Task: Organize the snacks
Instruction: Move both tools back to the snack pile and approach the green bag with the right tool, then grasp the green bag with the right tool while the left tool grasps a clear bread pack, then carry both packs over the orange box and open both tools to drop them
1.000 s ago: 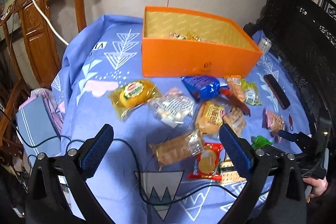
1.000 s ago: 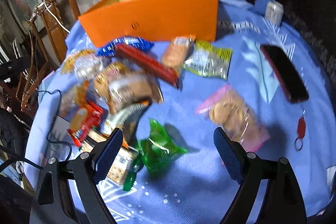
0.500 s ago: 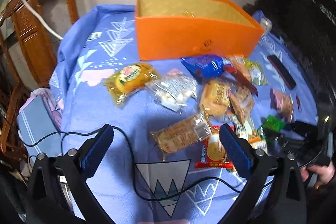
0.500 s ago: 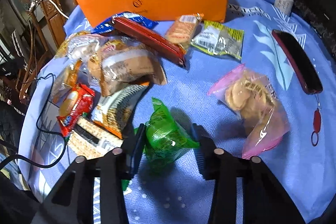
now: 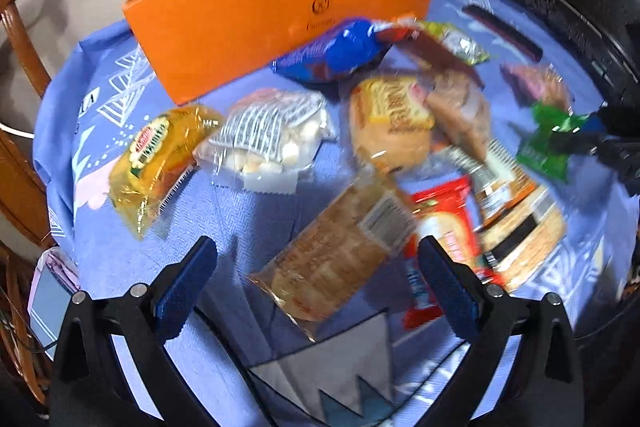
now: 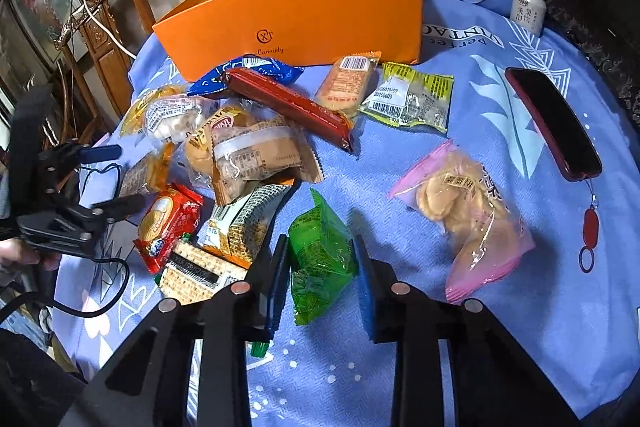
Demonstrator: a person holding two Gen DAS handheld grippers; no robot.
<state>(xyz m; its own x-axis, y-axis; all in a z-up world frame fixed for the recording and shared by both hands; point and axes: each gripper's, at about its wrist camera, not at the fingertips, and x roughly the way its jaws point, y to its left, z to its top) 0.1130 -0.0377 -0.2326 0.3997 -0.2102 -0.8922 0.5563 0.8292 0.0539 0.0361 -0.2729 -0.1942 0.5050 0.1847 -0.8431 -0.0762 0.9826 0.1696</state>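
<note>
While my right gripper (image 6: 322,277) pinched the green packet (image 6: 320,251), left gripper (image 5: 316,275) hung spread wide; next I'd need lift + drop into orange box (image 6: 296,15).

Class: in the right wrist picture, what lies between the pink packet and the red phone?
Only bare blue tablecloth separates the pink packet from the red phone, per the right wrist view.

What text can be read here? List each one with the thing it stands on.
"Canxiely", under a round monogram: orange box.
"VINTAGE", seen upside down: blue tablecloth.
"20260603", beneath a barcode: yellow-green packet.
Chinese characters, too small to read: white can.
Print on the green packet in the right gripper: blurred, like the other wrappers.
</note>
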